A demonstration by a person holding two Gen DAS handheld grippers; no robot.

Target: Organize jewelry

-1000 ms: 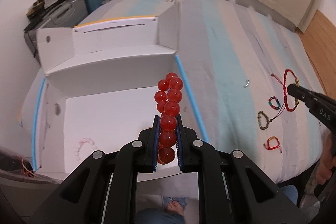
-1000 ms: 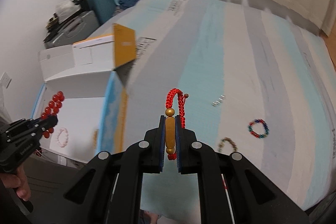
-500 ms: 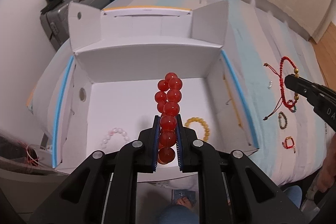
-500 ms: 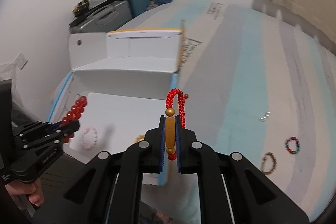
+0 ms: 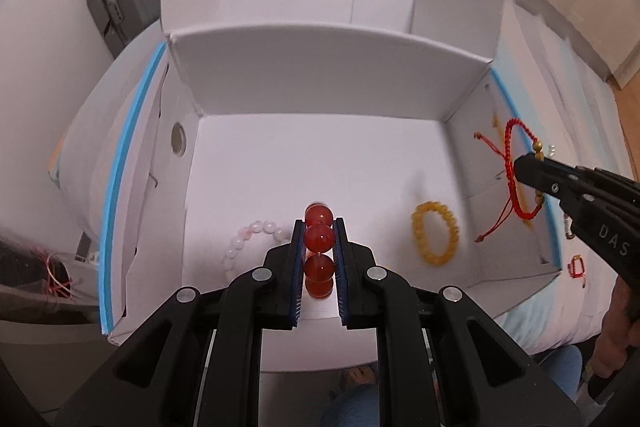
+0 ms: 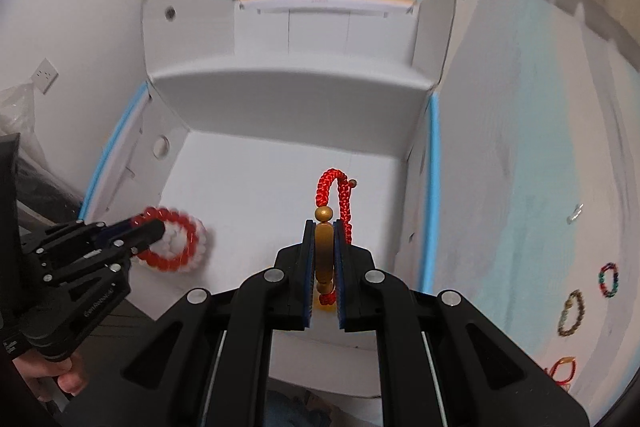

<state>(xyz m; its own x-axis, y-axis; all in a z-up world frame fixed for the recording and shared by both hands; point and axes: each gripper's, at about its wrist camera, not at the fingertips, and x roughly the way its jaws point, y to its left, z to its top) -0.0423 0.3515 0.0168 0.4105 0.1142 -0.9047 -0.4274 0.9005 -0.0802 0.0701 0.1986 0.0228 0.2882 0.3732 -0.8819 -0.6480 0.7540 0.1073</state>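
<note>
Two tongs (image 5: 318, 255) (image 6: 324, 259); two gripped bracelets (image 5: 319, 239) (image 6: 334, 199)

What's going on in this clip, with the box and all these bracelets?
A person is sorting bracelets into a white cardboard box on a bed. The left gripper is shut on a red bead bracelet, held low over the box floor beside a pink bead bracelet. The right gripper is shut on a red cord bracelet, held over the box. A yellow bead bracelet already lies inside; several more wait on the bedsheet.
</note>
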